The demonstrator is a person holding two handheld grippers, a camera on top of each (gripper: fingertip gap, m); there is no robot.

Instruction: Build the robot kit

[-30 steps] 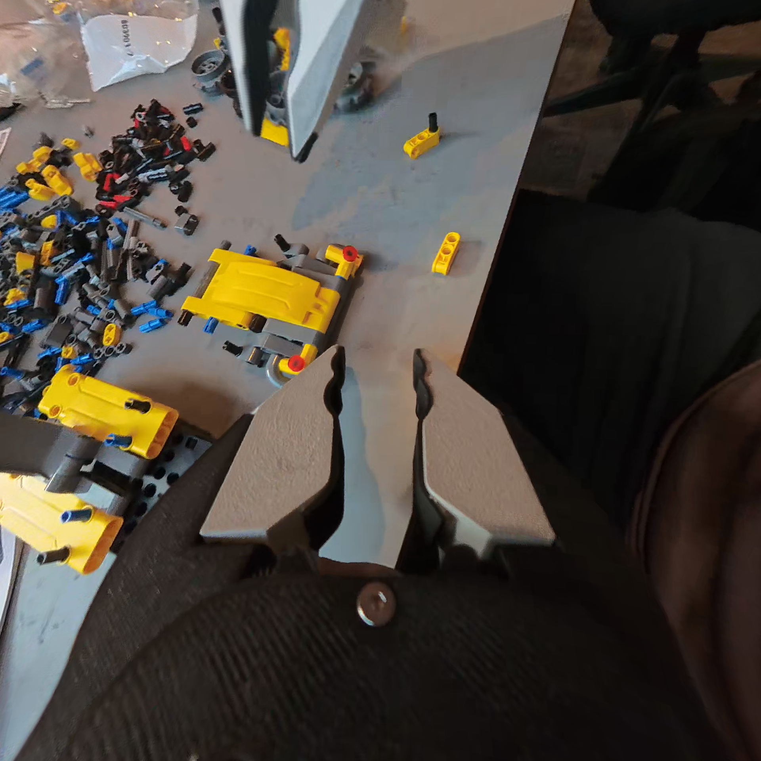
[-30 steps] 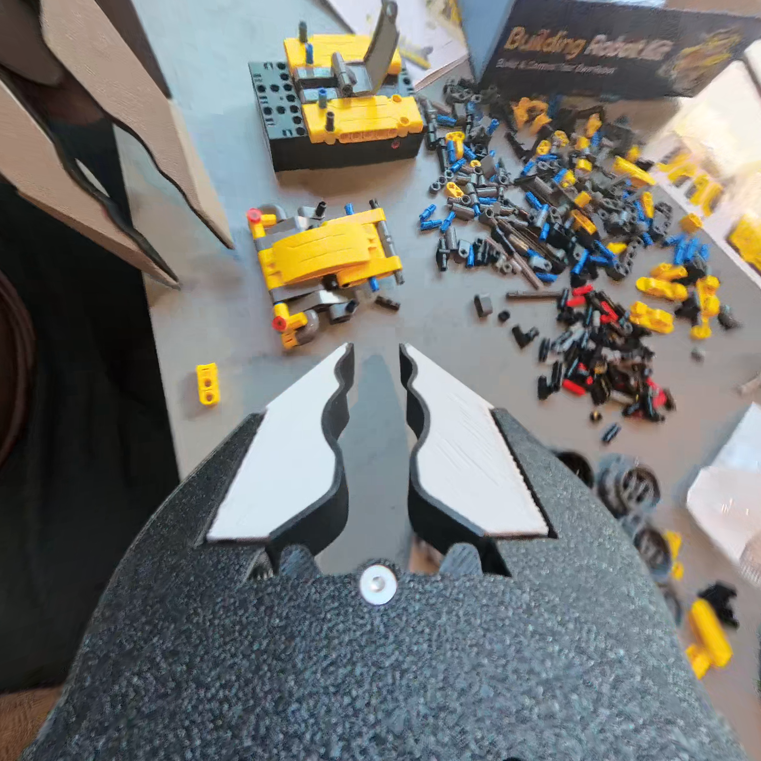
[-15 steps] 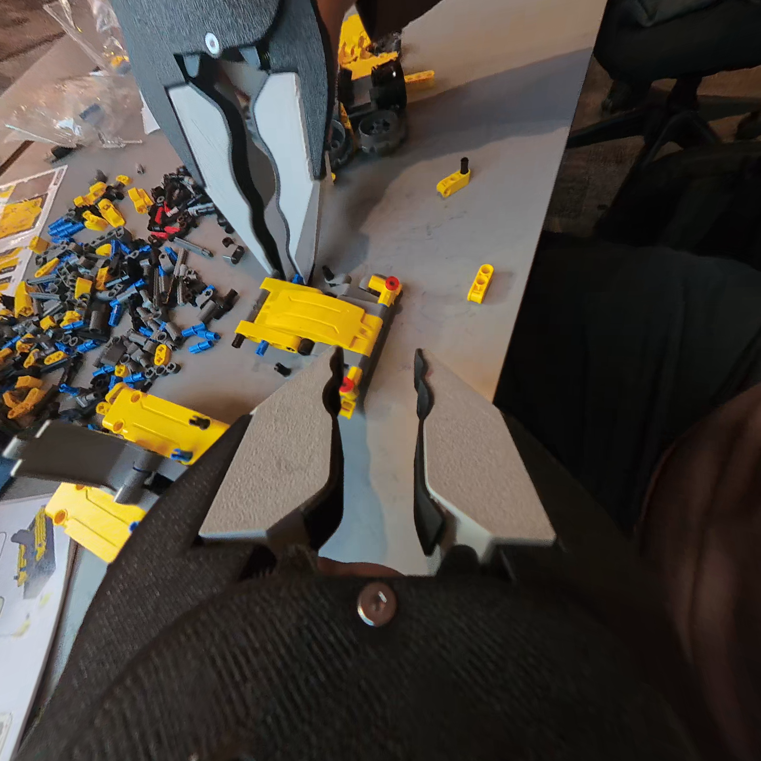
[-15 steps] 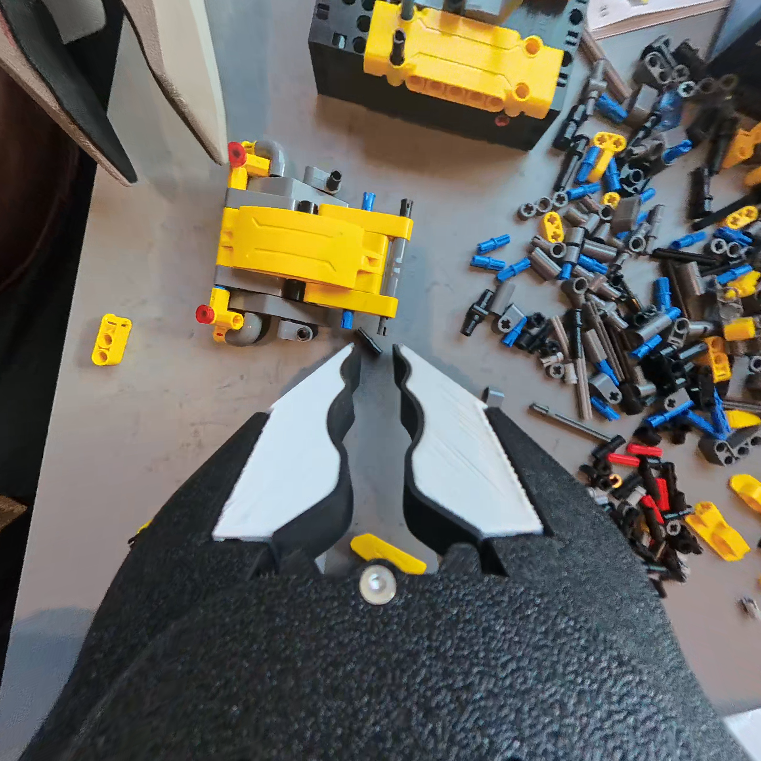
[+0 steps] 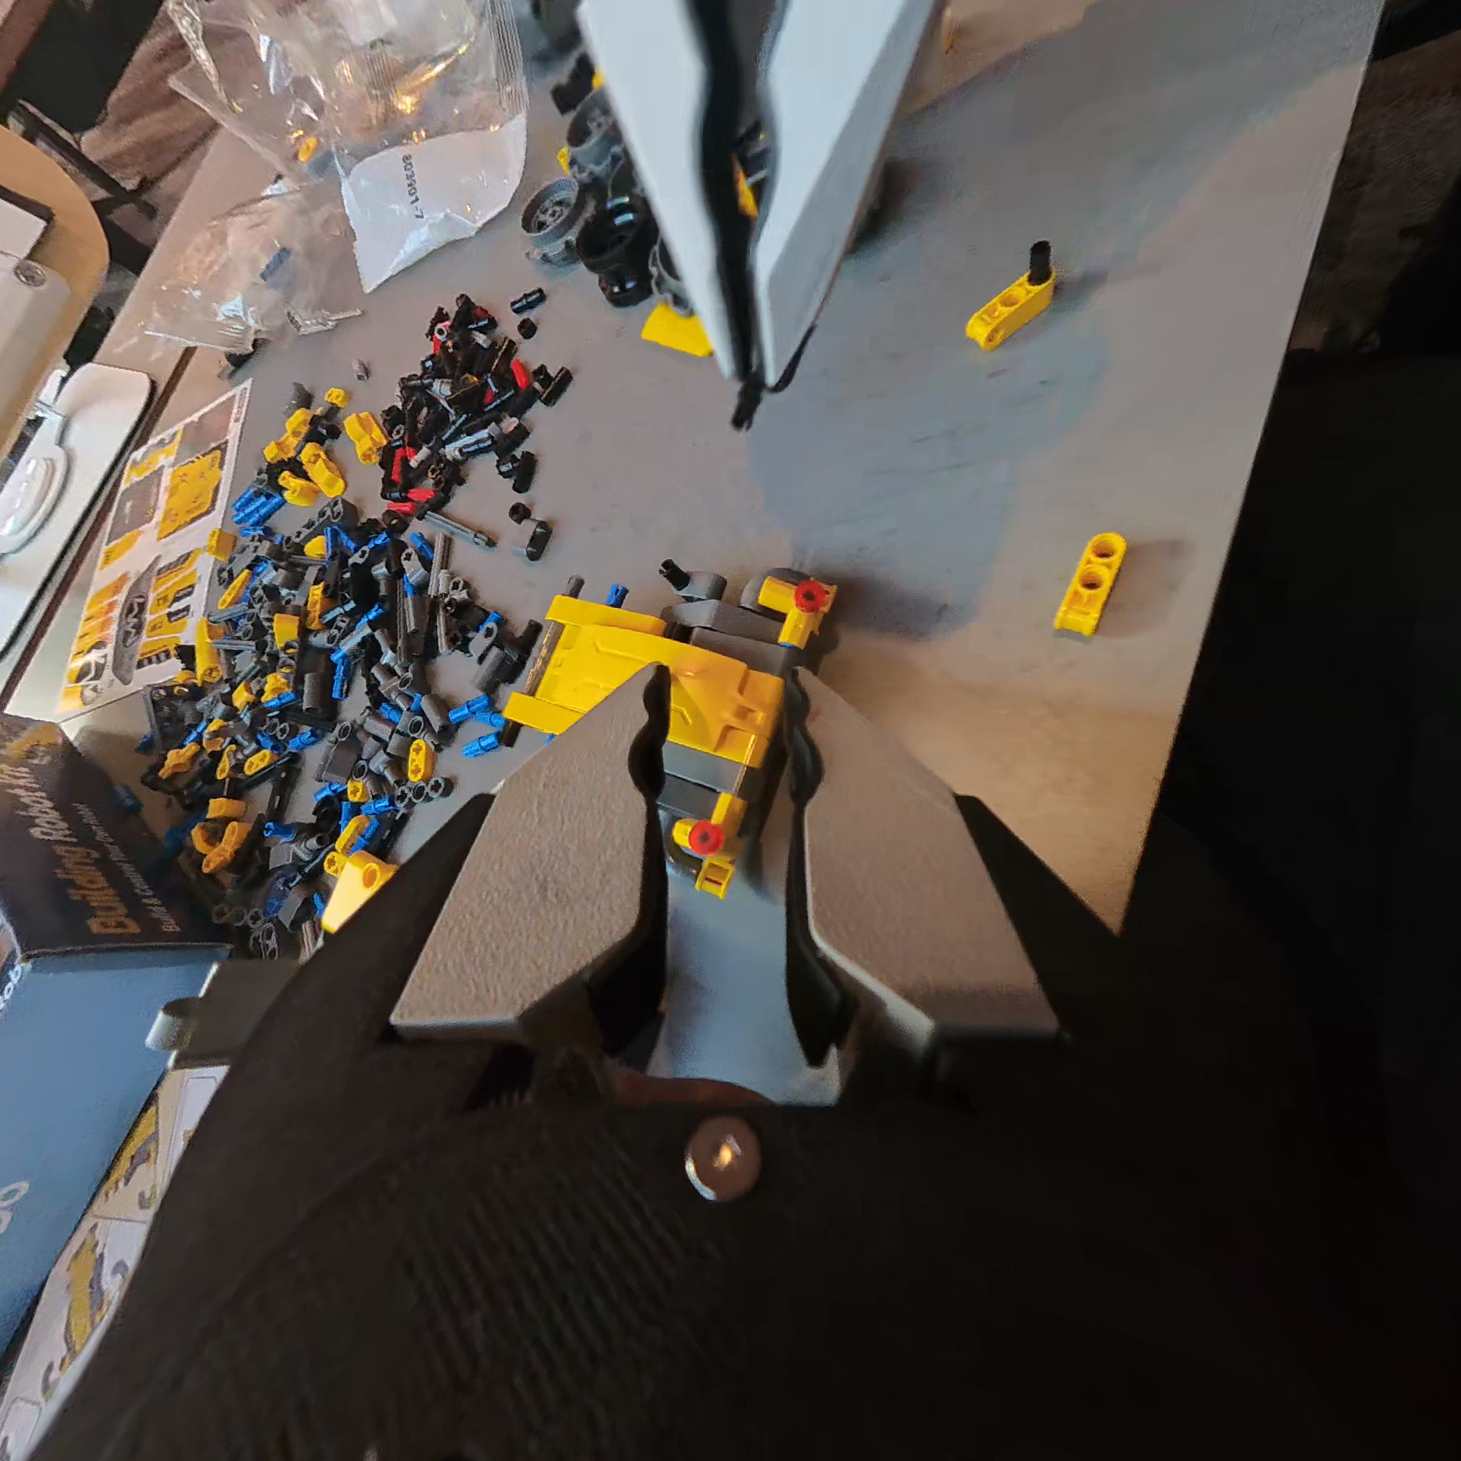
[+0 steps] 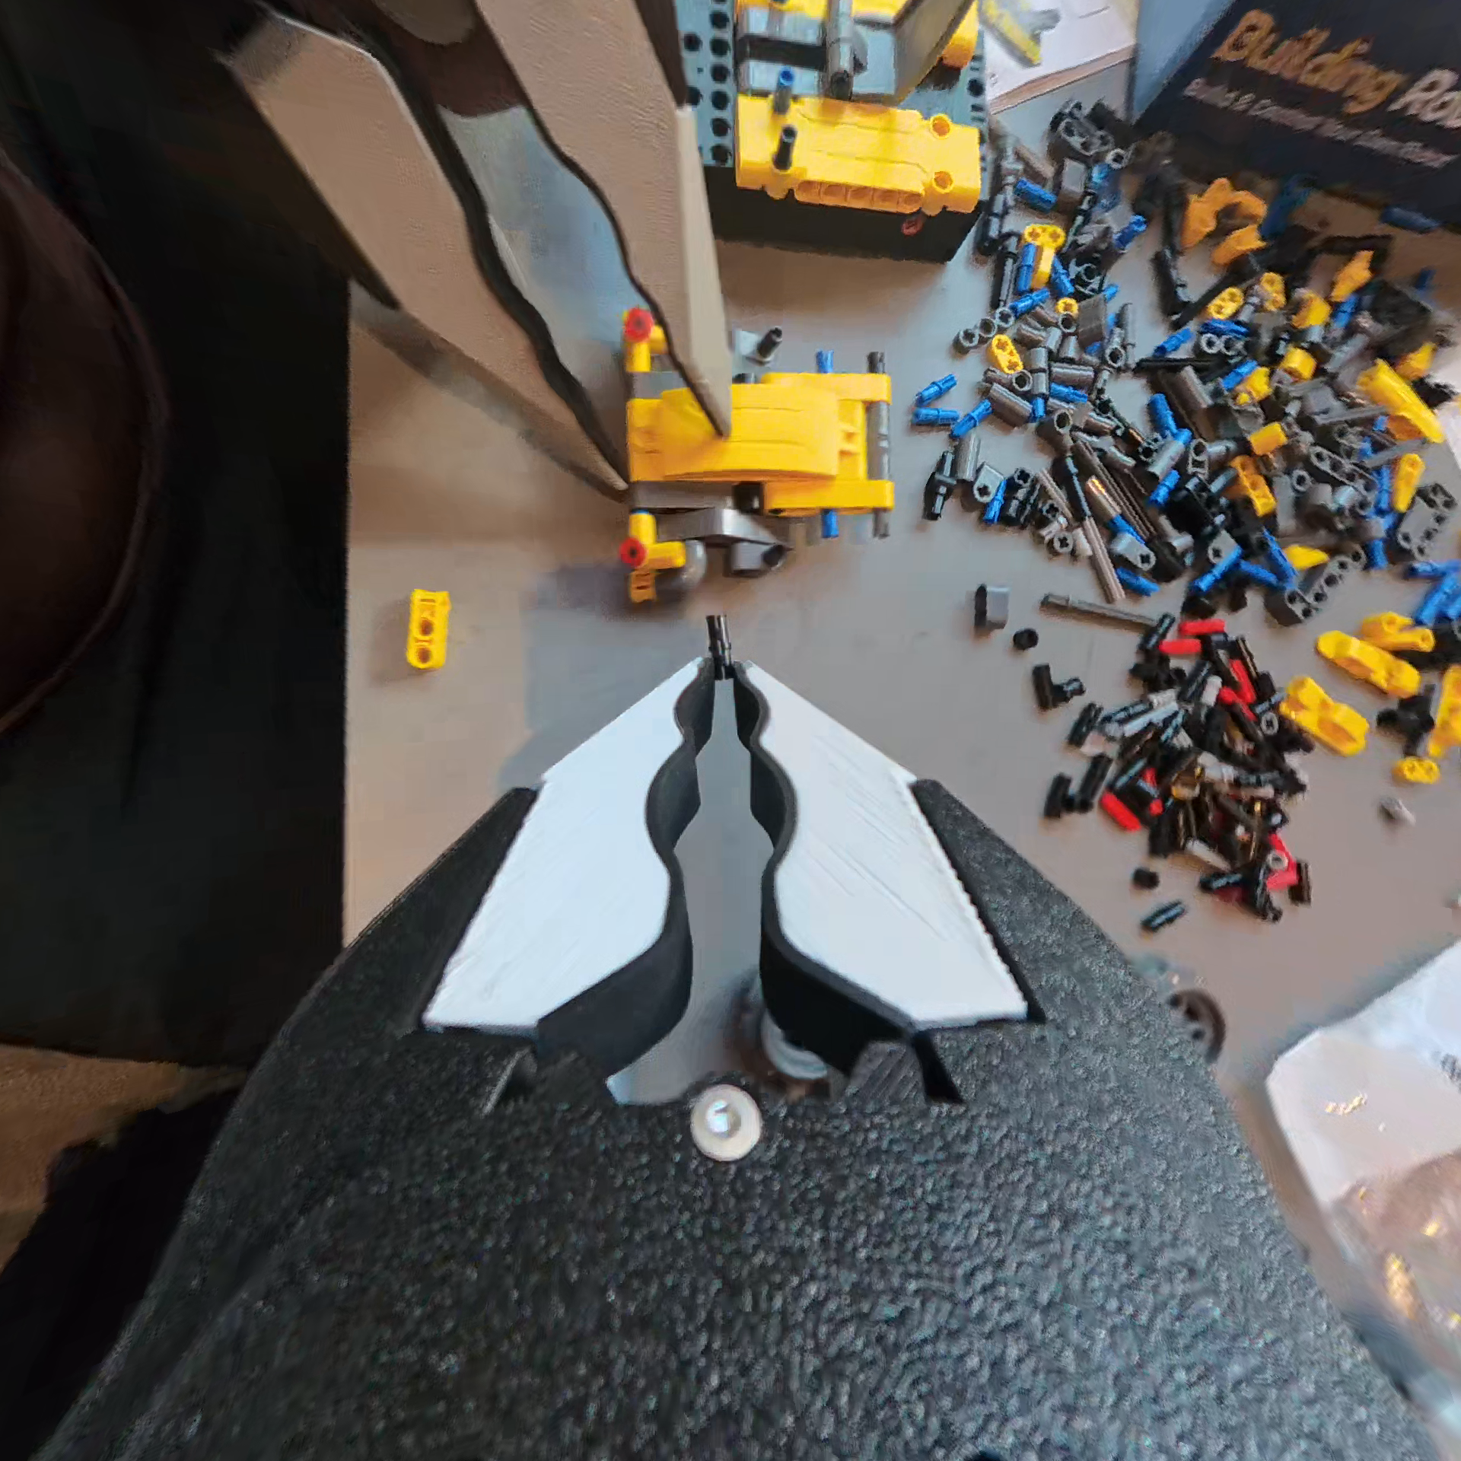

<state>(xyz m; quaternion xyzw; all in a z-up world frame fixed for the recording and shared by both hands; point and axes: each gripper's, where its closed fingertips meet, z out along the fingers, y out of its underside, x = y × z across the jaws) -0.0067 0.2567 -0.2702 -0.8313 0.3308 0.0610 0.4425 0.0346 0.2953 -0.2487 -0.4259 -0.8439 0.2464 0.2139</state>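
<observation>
Between your right gripper fingers, a small black pin sits pinched at the very tips, jaws nearly closed on it, just short of the yellow-grey assembly on the counter. Your left gripper straddles that assembly w/ fingers spread wide, one over its yellow top, other at its edge; firm contact can't be confirmed. Hold the pin straight & steady the assembly before pressing anything. Beyond the assembly: loose parts pile; a yellow 2-hole piece beside it, nr the counter edge. Left wrist view alone shows clear bags, wheels & a leaflet; right wrist view alone shows the pin clearly, plus a black-yellow block behind.
</observation>
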